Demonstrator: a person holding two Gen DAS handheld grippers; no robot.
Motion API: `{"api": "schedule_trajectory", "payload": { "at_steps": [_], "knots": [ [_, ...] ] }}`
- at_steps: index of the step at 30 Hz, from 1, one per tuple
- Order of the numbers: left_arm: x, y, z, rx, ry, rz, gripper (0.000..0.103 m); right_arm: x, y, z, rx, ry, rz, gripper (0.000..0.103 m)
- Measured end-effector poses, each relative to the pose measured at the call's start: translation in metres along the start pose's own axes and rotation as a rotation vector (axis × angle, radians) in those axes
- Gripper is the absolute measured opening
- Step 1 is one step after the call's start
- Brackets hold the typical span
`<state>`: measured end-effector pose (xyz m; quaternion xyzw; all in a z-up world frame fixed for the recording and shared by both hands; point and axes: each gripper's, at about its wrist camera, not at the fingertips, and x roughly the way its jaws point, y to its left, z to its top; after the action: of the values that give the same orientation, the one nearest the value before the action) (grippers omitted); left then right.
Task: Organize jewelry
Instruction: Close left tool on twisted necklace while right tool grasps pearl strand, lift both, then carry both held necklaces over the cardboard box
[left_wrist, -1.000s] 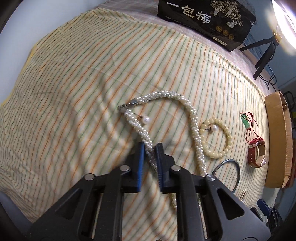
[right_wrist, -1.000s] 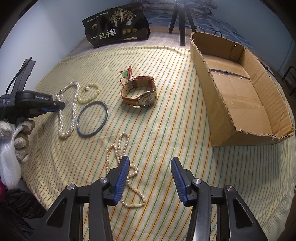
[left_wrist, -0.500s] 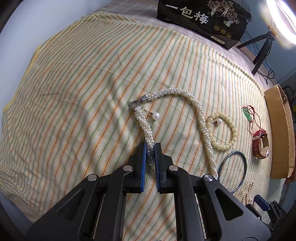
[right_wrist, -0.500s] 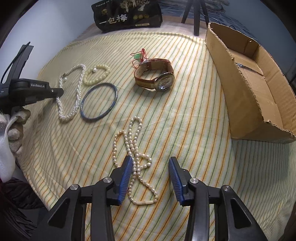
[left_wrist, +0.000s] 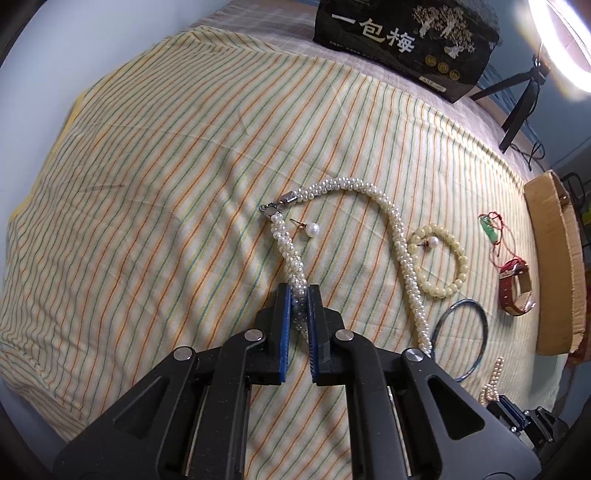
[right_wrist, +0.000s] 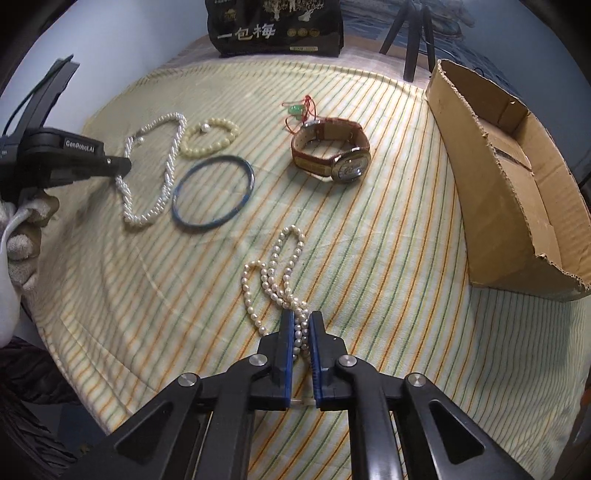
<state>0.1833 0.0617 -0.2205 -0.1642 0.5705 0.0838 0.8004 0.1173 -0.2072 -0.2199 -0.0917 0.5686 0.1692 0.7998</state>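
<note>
My left gripper (left_wrist: 298, 291) is shut on the thick braided pearl necklace (left_wrist: 391, 218), which trails across the striped cloth; it also shows in the right wrist view (right_wrist: 168, 166). My right gripper (right_wrist: 302, 319) is shut on the thin pearl strand (right_wrist: 275, 266), which lies bunched on the cloth. A loose pearl earring (left_wrist: 310, 229) lies by the braided necklace's clasp. A cream bead bracelet (right_wrist: 211, 137) holds a second pearl earring inside its ring.
A blue bangle (right_wrist: 213, 190), a red-strapped watch (right_wrist: 332, 149) and a green pendant on red cord (right_wrist: 297, 109) lie mid-cloth. An open cardboard box (right_wrist: 509, 192) stands at the right. A black printed bag (right_wrist: 277, 26) and a tripod (right_wrist: 412, 40) are at the back.
My right gripper moved forward over the thin pearl strand and closed on it. My left gripper closed on the braided necklace and has held it since.
</note>
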Motion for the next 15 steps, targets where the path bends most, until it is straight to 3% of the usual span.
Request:
{"api": "schedule_trajectory", "payload": {
  "at_steps": [15],
  "knots": [
    [-0.098,-0.013,0.014,0.031,-0.169,-0.175,0.006,-0.063,0.001,0.023,0.055,-0.195,0.065,0.004]
  ]
}}
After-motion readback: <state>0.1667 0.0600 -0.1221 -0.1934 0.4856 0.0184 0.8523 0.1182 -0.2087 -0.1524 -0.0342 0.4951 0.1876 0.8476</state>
